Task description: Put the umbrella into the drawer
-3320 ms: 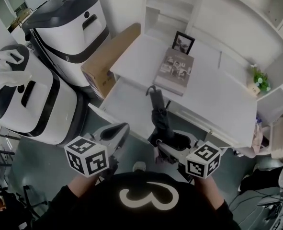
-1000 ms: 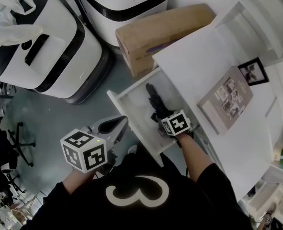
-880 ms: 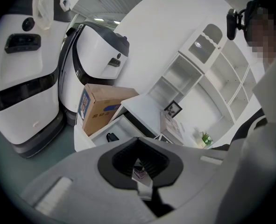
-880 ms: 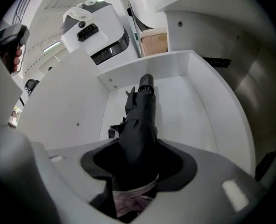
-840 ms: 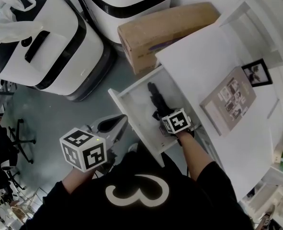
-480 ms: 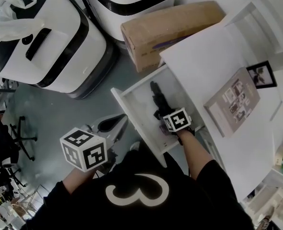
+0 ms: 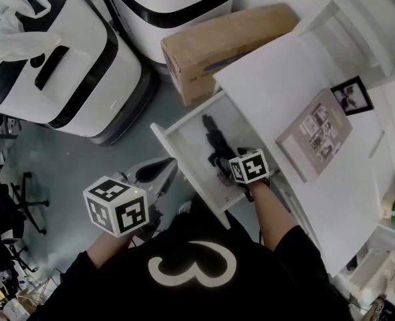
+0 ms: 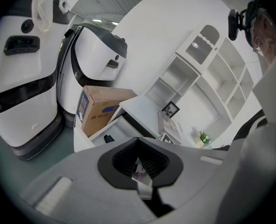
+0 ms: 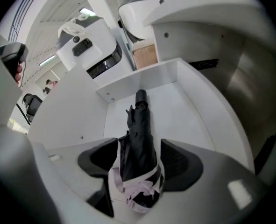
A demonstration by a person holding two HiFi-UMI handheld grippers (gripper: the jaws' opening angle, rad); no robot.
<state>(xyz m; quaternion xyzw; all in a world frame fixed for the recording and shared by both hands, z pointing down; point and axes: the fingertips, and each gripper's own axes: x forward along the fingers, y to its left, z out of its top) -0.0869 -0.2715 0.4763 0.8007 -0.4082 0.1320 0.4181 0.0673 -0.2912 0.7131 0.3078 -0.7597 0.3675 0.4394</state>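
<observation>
A folded black umbrella (image 7: 212,141) lies lengthwise on the floor of the pulled-out white drawer (image 7: 178,166). In the right gripper view the umbrella (image 9: 138,134) runs away from me toward the drawer's far wall (image 9: 142,78), its near end wrapped in a pale patterned band. My right gripper (image 7: 222,169) (image 9: 140,164) reaches down into the drawer. Its jaws are opening around that near end, and a gap shows beside the right pad. My left gripper (image 7: 158,172) (image 8: 142,181) hangs outside the drawer to the left, shut and empty.
A cardboard box (image 7: 224,42) and two large white machines (image 7: 50,65) stand on the floor beyond the drawer. On the white desk top (image 7: 264,79) lie a book (image 7: 314,132) and a small picture frame (image 7: 349,95). White shelves rise behind the desk.
About three seconds ago the right gripper held the umbrella upright at the desk's edge; now it lies in the drawer. Over the last second the right gripper stayed at its near end.
</observation>
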